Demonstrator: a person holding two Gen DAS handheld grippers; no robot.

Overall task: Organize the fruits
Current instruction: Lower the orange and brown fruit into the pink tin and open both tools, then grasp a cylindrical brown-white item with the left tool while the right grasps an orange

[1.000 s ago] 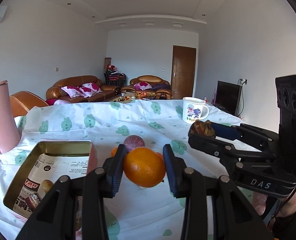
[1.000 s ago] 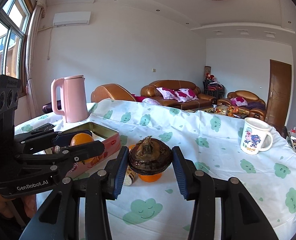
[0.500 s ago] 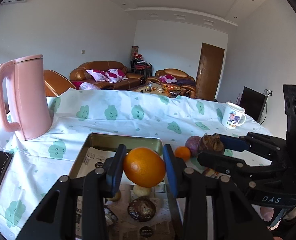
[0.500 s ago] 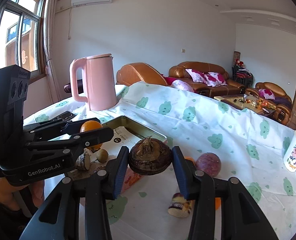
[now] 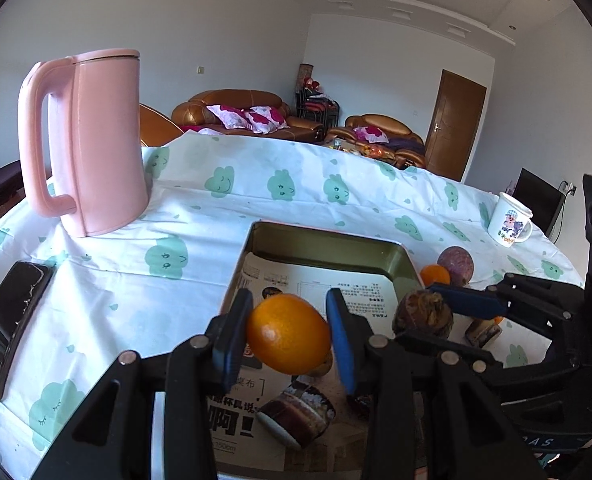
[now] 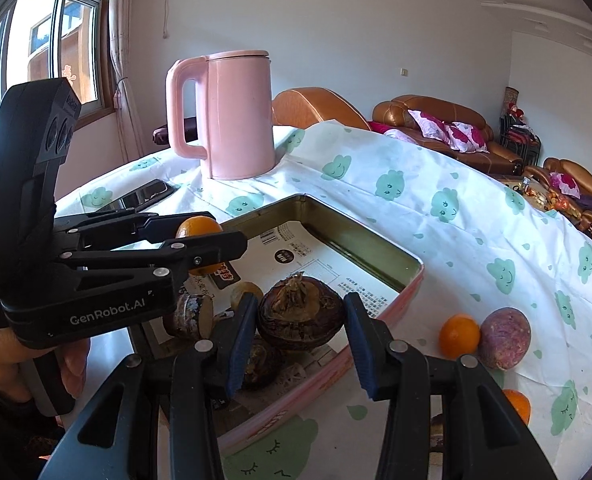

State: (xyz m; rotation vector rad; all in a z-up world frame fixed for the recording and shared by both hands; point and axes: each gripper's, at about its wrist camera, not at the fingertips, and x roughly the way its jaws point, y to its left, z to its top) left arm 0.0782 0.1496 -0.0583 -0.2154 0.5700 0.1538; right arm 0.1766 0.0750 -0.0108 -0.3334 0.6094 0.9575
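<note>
Left gripper (image 5: 289,334) clamps an orange (image 5: 288,334) between its blue pads, above the near part of the paper-lined tin tray (image 5: 328,240). Right gripper (image 6: 300,330) grips a brown, rough-skinned bulb-like fruit (image 6: 300,316) over the tray's near right rim. Cut fruit pieces (image 5: 296,414) lie in the tray. Right of the tray rest a small orange (image 6: 459,336) and a purple round fruit (image 6: 504,338), touching. Beyond the tray stands a pink kettle (image 5: 91,140); farther right, a mug (image 5: 510,220).
</note>
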